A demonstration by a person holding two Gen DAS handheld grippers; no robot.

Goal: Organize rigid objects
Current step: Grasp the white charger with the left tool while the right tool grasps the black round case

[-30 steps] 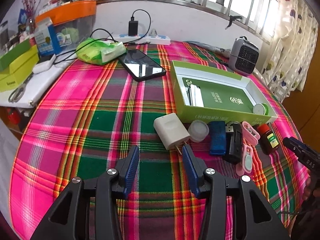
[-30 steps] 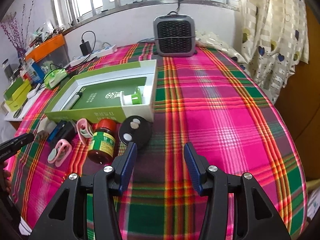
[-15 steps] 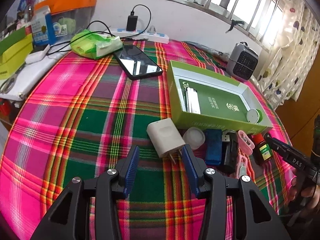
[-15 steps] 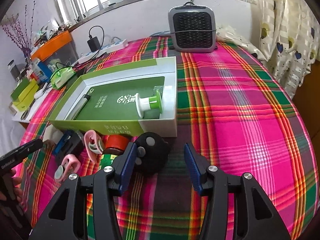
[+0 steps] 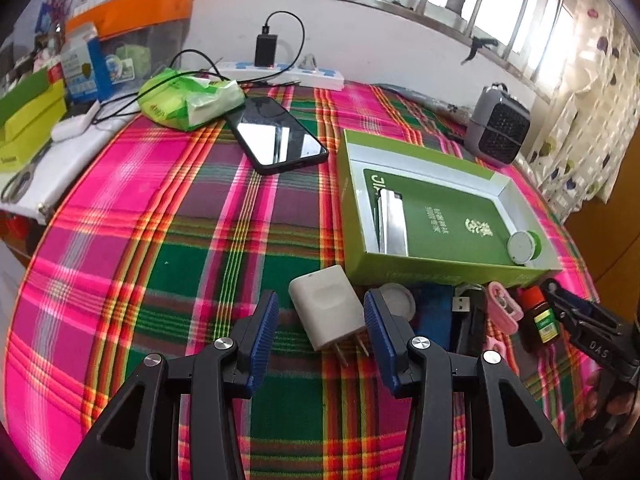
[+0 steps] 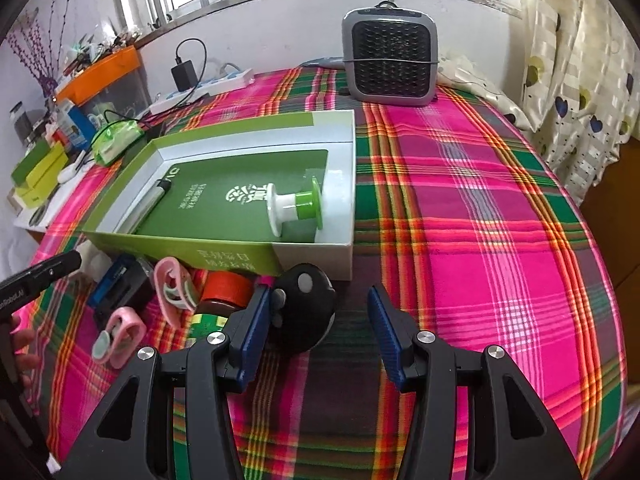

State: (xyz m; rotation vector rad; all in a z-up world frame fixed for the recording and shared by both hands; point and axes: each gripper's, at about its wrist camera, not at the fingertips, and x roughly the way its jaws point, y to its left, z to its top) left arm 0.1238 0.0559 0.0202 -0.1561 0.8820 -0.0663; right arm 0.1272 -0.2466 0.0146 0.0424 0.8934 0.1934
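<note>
A white plug adapter (image 5: 327,311) lies on the plaid cloth between the open fingers of my left gripper (image 5: 320,328), prongs toward me. Behind it stands a green box (image 5: 400,268) holding a white-and-green spool (image 5: 523,245) and a silvery stick (image 5: 394,220). Along the box front lie a white cap (image 5: 397,298), a blue stick (image 5: 432,312), a black reader (image 5: 472,328), pink clips (image 5: 502,312) and a red-capped bottle (image 5: 538,320). My right gripper (image 6: 316,328) is open around a black round remote (image 6: 306,312), beside the bottle (image 6: 224,292) and clips (image 6: 172,292).
A phone (image 5: 276,140), a green wipes pack (image 5: 188,100) and a power strip (image 5: 280,70) lie at the far side. A grey mini fan (image 6: 390,62) stands behind the box. Boxes and an orange bin (image 5: 132,12) crowd the left shelf. Bare cloth (image 6: 500,240) spreads right of the box.
Both grippers have moved forward. The adapter now sits between the left fingers, and the black remote sits between the right fingers. Both stay open.
</note>
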